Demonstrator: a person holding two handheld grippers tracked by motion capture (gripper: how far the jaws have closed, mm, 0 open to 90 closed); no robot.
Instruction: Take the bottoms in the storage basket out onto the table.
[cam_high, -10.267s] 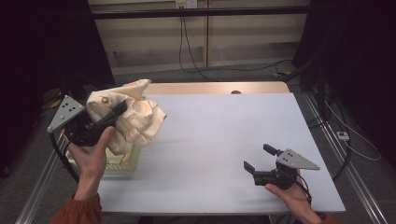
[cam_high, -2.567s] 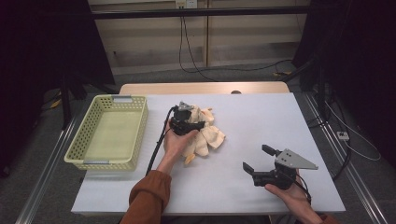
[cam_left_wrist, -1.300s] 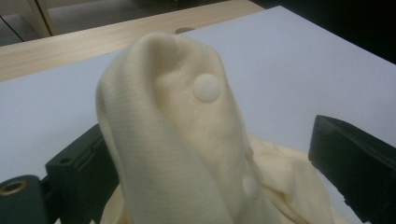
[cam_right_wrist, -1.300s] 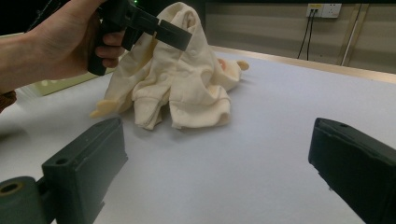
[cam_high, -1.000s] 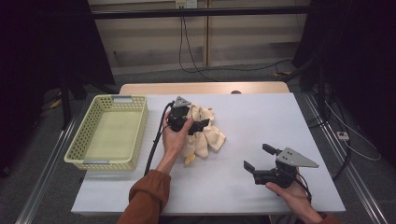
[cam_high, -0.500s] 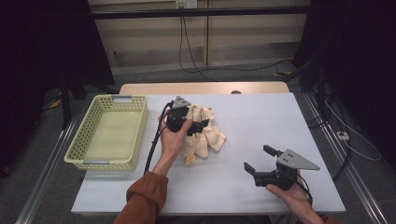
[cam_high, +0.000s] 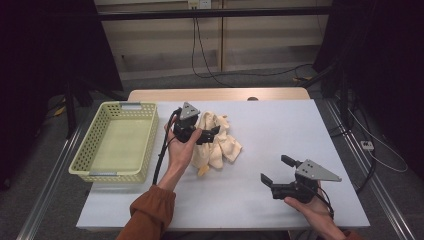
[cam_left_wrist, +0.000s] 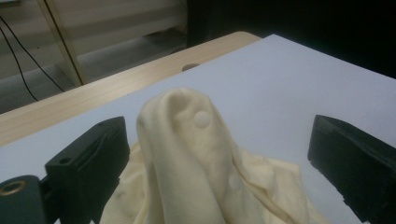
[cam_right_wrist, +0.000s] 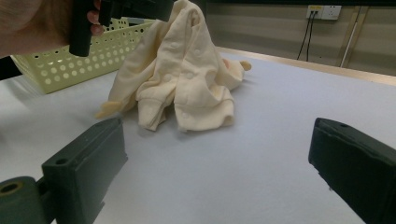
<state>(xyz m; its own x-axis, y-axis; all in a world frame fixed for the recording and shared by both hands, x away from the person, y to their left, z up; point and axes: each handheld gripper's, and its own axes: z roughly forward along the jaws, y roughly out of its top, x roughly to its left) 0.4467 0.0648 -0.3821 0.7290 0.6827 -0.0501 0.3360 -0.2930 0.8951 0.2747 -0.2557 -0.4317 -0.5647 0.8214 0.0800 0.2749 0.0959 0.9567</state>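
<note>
Garment (cam_high: 216, 141) out of basket (cam_high: 85, 159) — unfolding not begun.
Left gripper (cam_high: 209, 134) spread around a raised fold; right gripper (cam_high: 276, 170) spread, idle, well apart.

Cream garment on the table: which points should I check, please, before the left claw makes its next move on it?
1. Left claw open: ok, the jaws stand wide apart in the left gripper view.
2. Cream garment between the jaws: ok, a raised fold stands in the gap.
3. Number of layers in that fold: cannot tell.
4. Garment wholly on the table, outside the yellow basket: ok.
5. Right claw out of the way: ok, it is open, low near the table's front right and apart from the garment.
6. Left cable free of the garment: ok, it trails on the basket side.
</note>
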